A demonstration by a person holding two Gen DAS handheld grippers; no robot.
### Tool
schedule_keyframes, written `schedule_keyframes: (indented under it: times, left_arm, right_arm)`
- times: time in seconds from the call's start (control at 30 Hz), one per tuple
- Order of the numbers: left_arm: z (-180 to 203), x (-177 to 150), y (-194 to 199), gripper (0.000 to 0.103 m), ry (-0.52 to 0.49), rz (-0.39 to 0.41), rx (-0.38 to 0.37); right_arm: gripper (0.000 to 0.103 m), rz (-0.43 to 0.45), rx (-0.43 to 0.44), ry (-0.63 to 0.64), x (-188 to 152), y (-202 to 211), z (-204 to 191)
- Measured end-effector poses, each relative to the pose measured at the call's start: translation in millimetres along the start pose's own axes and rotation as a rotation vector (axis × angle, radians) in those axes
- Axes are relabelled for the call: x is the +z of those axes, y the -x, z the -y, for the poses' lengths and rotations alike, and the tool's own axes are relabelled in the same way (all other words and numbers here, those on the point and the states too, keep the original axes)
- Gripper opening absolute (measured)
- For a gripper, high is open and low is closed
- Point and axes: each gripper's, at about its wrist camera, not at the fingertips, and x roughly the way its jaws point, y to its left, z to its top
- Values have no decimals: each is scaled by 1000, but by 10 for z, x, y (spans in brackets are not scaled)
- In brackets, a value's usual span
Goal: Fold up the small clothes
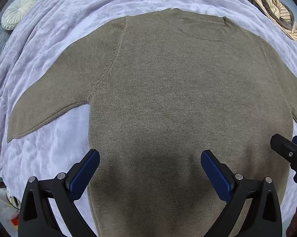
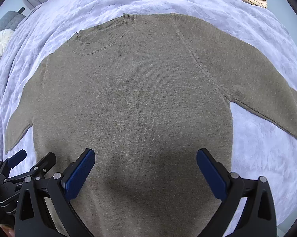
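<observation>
Matt knit sweater (image 1: 178,98); plush embossed blanket (image 1: 69,9).

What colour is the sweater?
The knitted short-sleeved sweater is plain olive-brown, clearest in the right wrist view.

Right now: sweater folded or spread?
Spread. The sweater lies flat on the blanket, both sleeves out sideways, collar visible, no folds.

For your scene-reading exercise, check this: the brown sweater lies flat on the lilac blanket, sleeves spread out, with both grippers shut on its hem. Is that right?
Not quite. The sweater does lie flat on the lilac blanket with sleeves spread, but both wrist views show the left gripper and right gripper open above it, gripping nothing.
</observation>
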Motion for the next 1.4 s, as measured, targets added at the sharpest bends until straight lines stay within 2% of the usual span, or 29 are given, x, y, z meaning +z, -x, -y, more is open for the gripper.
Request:
schedule_keyframes:
  times: [0.07,0.27,0.67,1.4]
  left_arm:
    - [-2,-13,-3,103,4,-4,-17]
    - [2,-13,1,103,-2,-5,12]
    - [-93,-5,-30,103,11,-22,6]
    - [-375,19,-145,103,68,-31,-54]
  right_arm:
    - [102,0,-1,0,0,0,-1]
    - [102,0,-5,2,1,-7,-6]
    - [102,-6,-10,10,3,-32,-50]
    - [102,8,5,32,21,-61,-208]
